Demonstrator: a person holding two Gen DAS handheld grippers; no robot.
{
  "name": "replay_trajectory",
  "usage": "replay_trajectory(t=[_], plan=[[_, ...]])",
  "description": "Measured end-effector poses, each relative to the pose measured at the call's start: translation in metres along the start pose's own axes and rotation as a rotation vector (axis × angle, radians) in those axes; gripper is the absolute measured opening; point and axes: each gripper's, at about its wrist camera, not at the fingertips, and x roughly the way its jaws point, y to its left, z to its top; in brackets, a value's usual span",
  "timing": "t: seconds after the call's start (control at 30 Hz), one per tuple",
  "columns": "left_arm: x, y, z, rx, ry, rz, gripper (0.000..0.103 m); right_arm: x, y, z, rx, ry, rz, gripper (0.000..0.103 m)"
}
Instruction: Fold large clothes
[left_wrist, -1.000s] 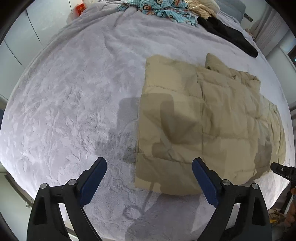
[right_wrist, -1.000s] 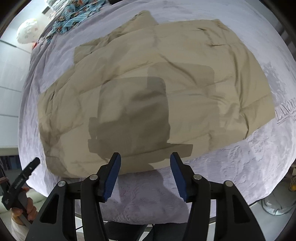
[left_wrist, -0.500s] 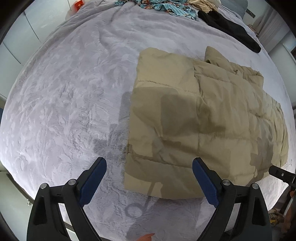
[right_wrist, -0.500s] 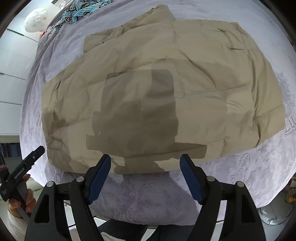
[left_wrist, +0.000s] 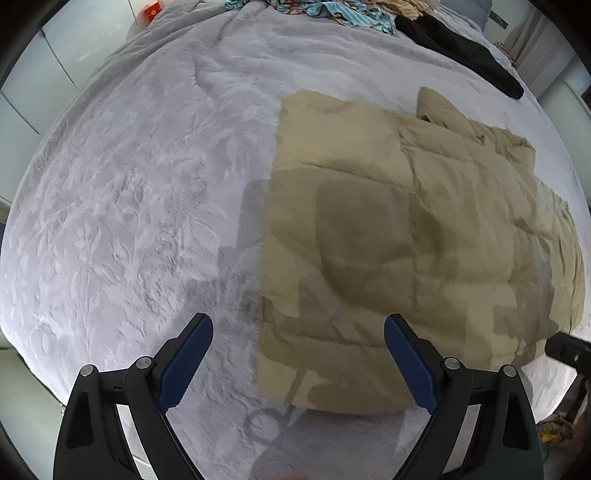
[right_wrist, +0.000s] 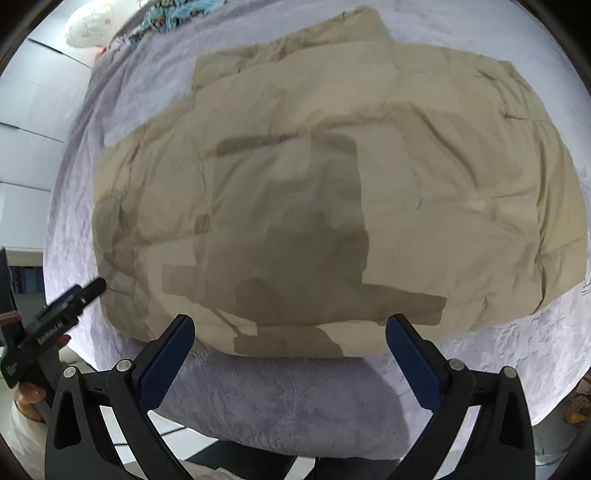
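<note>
Jacket (right_wrist: 369, 177): tan quilted, lying flat near the bed's (left_wrist: 129, 203) front edge
Left gripper (left_wrist: 295, 363): jaws apart, empty
Right gripper (right_wrist: 290, 360): jaws just opened wide, empty, above jacket hem

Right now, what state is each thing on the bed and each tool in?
Beige quilted jacket: lying flat on the bed, partly folded, ungripped.
Left tool: open, empty, above the jacket's near left corner.
Right tool: jaws have just been opening, now wide, nothing between them.
Black garment: lying unfolded at the far end.
Patterned blue clothing: in a heap at the far end.
</note>
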Motion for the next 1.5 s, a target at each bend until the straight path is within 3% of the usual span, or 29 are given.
replay_trajectory(t=[0.1,0.33,0.57,0.8,0.97,1.17,1.2,1.23,1.27,1.33,1.37,1.5], plan=[[0.006,0.016,0.008,-0.027,0.009,-0.029,0.094,0.006,0.001,-0.001,0.007,0.027,0.000,0.103],[0.015,0.038,0.023,-0.011,0.028,-0.243,0.094,0.009,0.000,-0.005,0.007,0.047,0.000,0.103],[0.049,0.058,0.044,-0.021,0.104,-0.431,0.094,0.007,-0.007,-0.009,0.034,0.054,-0.011,0.103],[0.084,0.033,0.059,0.028,0.187,-0.621,0.094,0.002,-0.018,-0.014,0.052,0.061,-0.032,0.103],[0.103,0.002,0.061,0.120,0.227,-0.617,0.095,-0.001,-0.018,-0.016,0.056,0.061,-0.037,0.103],[0.116,-0.011,0.062,0.112,0.250,-0.616,0.100,-0.005,-0.016,-0.016,0.052,0.050,-0.032,0.103],[0.115,-0.014,0.062,0.119,0.245,-0.606,0.098,-0.006,-0.017,-0.015,0.055,0.048,-0.030,0.103],[0.114,-0.019,0.062,0.131,0.240,-0.595,0.085,-0.007,-0.018,-0.015,0.060,0.046,-0.027,0.103],[0.112,-0.025,0.063,0.143,0.236,-0.598,0.065,-0.008,-0.019,-0.015,0.063,0.043,-0.025,0.103],[0.102,-0.033,0.064,0.146,0.236,-0.652,0.037,-0.011,-0.021,-0.014,0.070,0.032,-0.020,0.103],[0.094,-0.037,0.066,0.158,0.219,-0.650,0.029,-0.014,-0.023,-0.013,0.073,0.023,-0.019,0.103],[0.066,-0.045,0.066,0.183,0.176,-0.658,0.023,-0.032,-0.034,-0.007,0.090,-0.055,-0.020,0.103]])
